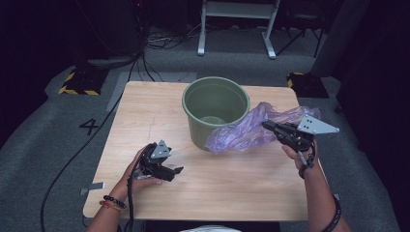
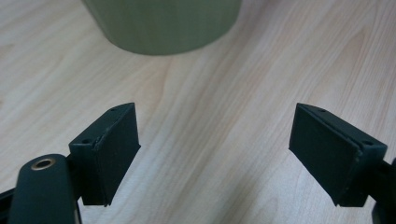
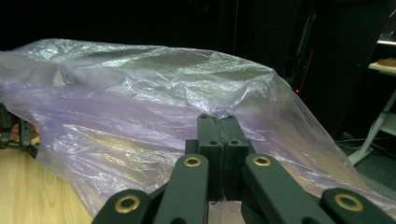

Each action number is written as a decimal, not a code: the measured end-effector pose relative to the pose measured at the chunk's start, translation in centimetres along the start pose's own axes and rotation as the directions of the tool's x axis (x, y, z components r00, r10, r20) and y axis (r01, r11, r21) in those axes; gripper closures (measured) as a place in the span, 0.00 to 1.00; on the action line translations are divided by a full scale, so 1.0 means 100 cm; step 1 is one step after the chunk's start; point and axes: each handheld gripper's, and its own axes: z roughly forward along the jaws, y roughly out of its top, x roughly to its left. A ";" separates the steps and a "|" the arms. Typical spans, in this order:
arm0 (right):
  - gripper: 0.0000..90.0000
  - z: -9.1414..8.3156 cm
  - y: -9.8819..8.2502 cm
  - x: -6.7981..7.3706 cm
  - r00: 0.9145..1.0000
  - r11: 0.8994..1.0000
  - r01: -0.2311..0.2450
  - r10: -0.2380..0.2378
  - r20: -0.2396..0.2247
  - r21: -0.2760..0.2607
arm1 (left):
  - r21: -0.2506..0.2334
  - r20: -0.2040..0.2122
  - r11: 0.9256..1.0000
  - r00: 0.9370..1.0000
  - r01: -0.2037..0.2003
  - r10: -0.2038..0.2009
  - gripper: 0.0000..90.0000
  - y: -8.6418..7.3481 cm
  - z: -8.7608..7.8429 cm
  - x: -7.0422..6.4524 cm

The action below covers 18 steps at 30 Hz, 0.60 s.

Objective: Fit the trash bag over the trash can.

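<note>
Right claw [image 1: 269, 125] clamped on purple bag [image 1: 241, 130], lifting it toward bucket [image 1: 215, 111] for lining; left claw [image 1: 178, 170] spread wide, empty, ready.

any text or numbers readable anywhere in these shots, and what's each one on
"4": a dark figure marked on the grey floor left of the table.
No words, labels or brands can be read on the green bucket, the purple plastic bag or either gripper.
The yellow and black striped blocks on the floor bear hazard stripes, no letters.
</note>
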 end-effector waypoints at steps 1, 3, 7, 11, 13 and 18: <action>1.00 -0.001 0.002 0.000 1.000 1.000 0.004 -0.004 0.005 -0.005 | -0.001 -0.003 1.000 1.000 -0.003 0.003 0.17 0.001 -0.002 0.001; 1.00 -0.005 0.006 -0.001 1.000 1.000 0.005 -0.005 0.013 -0.019 | -0.003 -0.008 1.000 1.000 -0.006 0.006 0.17 0.002 -0.004 0.002; 1.00 -0.013 0.011 -0.006 0.999 0.999 0.005 -0.003 0.049 -0.036 | -0.012 -0.006 1.000 1.000 -0.016 0.016 0.17 0.005 -0.006 0.002; 1.00 -0.016 0.014 -0.012 0.997 0.998 -0.013 0.017 0.081 -0.054 | -0.028 0.000 0.999 1.000 -0.031 0.031 0.17 0.010 -0.010 0.003; 1.00 -0.013 0.016 -0.015 0.995 0.999 -0.004 0.008 0.099 -0.048 | -0.036 -0.004 0.999 0.999 -0.040 0.040 0.18 0.013 -0.012 0.004; 1.00 -0.006 0.024 -0.020 0.992 0.999 0.002 0.003 0.127 -0.039 | -0.066 -0.012 0.997 0.999 -0.035 0.035 0.17 0.022 -0.019 0.008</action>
